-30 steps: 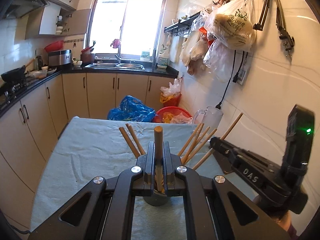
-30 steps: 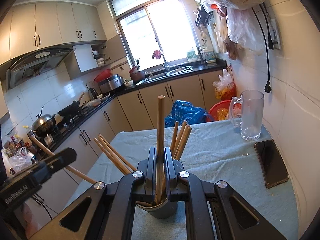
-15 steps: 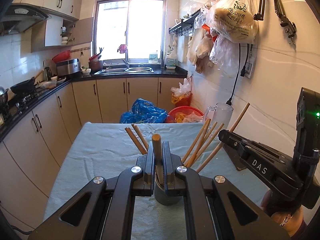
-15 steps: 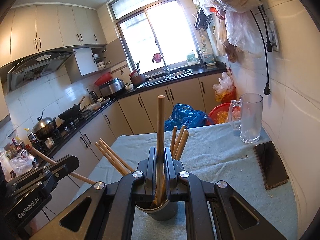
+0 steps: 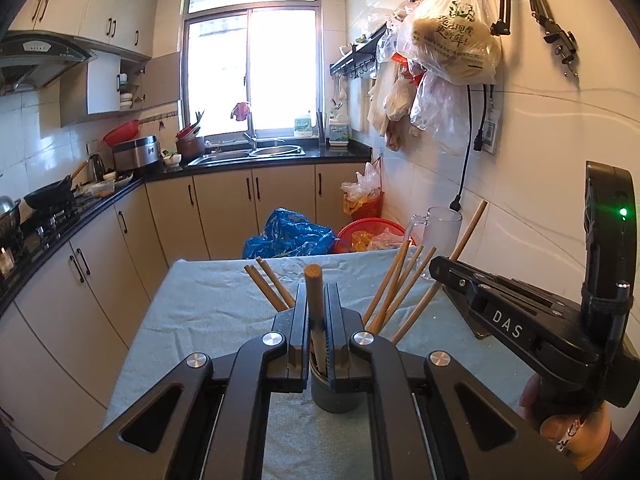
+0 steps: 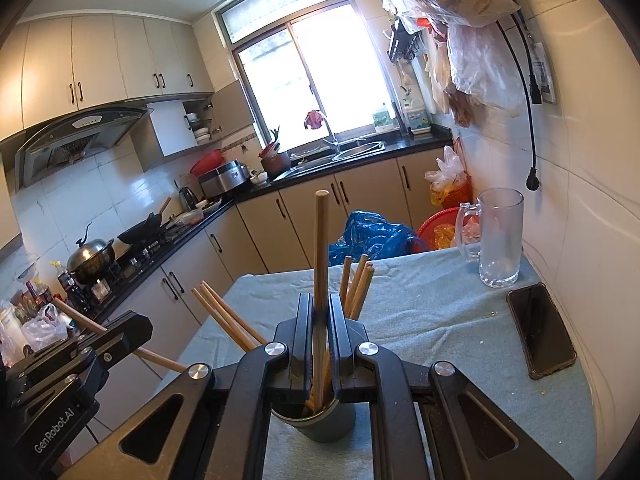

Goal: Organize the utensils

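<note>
Both grippers, left (image 5: 316, 344) and right (image 6: 320, 344), are each clamping their fingers on one chopstick (image 6: 320, 264) over the cup (image 6: 320, 424); several chopsticks are already standing inside; these two are remaining.

Lower end of the left-held chopstick (image 5: 313, 300) hidden between fingers (image 5: 299, 332), grey holder (image 6: 324, 420) half masked by gripper frame, phone (image 6: 541, 329) screen dark, bag print cut off at top edge
</note>
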Demonstrator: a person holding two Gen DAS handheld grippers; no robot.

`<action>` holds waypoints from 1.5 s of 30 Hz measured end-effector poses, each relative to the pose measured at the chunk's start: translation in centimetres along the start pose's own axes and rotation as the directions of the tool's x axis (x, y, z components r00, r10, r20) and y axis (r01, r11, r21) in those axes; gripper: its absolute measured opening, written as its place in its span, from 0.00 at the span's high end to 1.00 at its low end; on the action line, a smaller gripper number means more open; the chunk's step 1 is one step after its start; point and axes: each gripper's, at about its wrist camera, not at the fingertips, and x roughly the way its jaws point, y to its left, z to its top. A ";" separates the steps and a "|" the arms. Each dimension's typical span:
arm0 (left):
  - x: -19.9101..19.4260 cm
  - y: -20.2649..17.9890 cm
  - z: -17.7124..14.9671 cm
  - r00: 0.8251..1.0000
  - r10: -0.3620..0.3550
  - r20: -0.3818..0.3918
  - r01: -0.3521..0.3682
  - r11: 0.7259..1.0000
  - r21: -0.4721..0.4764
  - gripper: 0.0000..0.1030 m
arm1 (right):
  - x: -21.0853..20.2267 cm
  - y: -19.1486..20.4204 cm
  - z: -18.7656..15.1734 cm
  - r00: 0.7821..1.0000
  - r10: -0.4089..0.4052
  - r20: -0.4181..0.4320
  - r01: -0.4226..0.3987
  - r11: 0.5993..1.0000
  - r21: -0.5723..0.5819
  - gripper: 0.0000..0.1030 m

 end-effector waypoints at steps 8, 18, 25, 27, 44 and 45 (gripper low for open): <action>-0.3 -0.3 0.0 1.000 0.001 0.008 -0.001 1.000 0.014 0.94 | -0.2 -0.2 -0.1 1.000 -0.001 0.003 0.001 1.000 0.008 0.92; 0.8 0.1 -0.5 0.999 0.007 -0.035 -0.007 1.000 0.000 0.94 | 0.6 -0.2 -0.7 1.000 0.003 -0.022 -0.003 1.000 0.004 0.92; 1.9 0.7 -1.0 0.998 0.004 -0.063 -0.006 1.000 -0.020 0.94 | 1.2 -0.2 -1.2 0.999 0.003 -0.043 -0.003 1.000 0.006 0.92; 2.2 0.8 -1.1 0.998 0.005 -0.070 -0.006 1.000 -0.023 0.94 | 1.6 -0.3 -1.4 0.999 0.003 -0.051 -0.003 1.000 0.004 0.92; 2.9 1.3 -1.3 0.997 -0.003 -0.082 -0.001 0.999 -0.045 0.94 | 1.9 -0.6 -1.6 0.999 -0.003 -0.042 0.004 1.000 0.022 0.92; 2.8 1.4 -1.2 0.997 -0.004 -0.077 0.000 0.999 -0.049 0.94 | 1.9 -0.6 -1.5 0.999 -0.004 -0.037 0.005 1.000 0.024 0.92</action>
